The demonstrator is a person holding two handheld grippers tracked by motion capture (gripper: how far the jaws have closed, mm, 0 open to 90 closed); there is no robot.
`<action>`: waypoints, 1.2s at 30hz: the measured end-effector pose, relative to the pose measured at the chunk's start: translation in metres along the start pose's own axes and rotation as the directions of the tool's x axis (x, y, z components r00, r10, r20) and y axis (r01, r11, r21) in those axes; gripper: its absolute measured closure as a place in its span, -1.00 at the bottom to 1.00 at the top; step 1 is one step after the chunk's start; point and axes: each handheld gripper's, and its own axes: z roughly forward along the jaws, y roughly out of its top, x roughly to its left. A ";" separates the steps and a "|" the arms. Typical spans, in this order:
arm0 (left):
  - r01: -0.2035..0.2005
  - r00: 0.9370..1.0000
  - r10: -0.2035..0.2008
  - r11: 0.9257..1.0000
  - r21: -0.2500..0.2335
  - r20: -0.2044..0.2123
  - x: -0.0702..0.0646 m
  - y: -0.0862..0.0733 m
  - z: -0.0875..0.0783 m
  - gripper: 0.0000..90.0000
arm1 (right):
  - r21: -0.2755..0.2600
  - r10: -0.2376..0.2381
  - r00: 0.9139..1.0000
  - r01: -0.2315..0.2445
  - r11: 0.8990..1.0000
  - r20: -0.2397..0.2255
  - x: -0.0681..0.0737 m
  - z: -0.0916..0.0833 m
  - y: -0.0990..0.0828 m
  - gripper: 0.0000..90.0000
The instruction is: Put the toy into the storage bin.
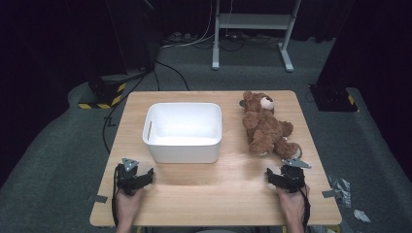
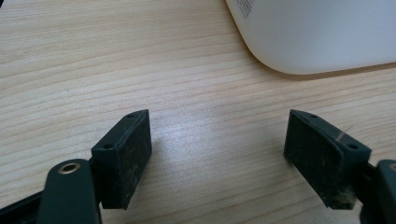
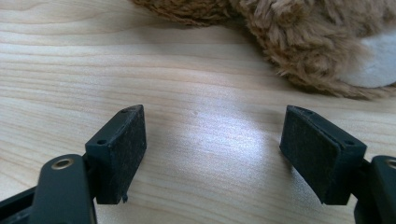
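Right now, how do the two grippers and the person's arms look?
Both the left gripper and the right gripper are black, each with a grey three-cornered plate on top and two flat, rectangular jaws with worn, dusty faces. A black cable trails back from each along the forearm. The forearms are bare; no sleeves show.

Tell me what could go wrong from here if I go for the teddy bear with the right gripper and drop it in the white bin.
1. The teddy bear sprawls limply; a pinch on its near leg by the open right gripper may catch only fur and slip.
2. Its head lies near the table's far edge, so dragging could push it off.
3. The white bin looks light; a dangling bear could snag the rim and shove it towards the left gripper.
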 end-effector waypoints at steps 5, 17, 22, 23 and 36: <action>-0.002 1.000 0.002 1.000 0.000 -0.003 0.000 0.000 0.000 -0.49 | 0.001 0.012 1.000 -0.012 1.000 0.019 0.001 -0.001 -0.001 -0.51; -0.009 1.000 0.009 1.000 0.004 0.002 0.000 0.000 0.000 -0.49 | 0.003 0.020 1.000 -0.020 1.000 0.016 0.005 -0.004 -0.004 -0.53; -0.009 1.000 0.009 1.000 0.004 0.002 0.000 0.000 0.000 -0.49 | -0.012 0.050 0.999 -0.050 0.999 -0.019 0.006 -0.008 -0.006 -0.51; -0.009 1.000 0.009 1.000 0.004 0.002 0.000 0.000 0.000 -0.49 | -0.025 0.061 0.998 -0.062 0.998 -0.031 0.006 -0.008 -0.006 -0.51; -0.009 1.000 0.009 1.000 0.004 0.002 0.000 0.000 0.000 -0.49 | -0.077 0.062 0.998 -0.064 0.995 -0.031 0.014 -0.016 -0.006 -0.44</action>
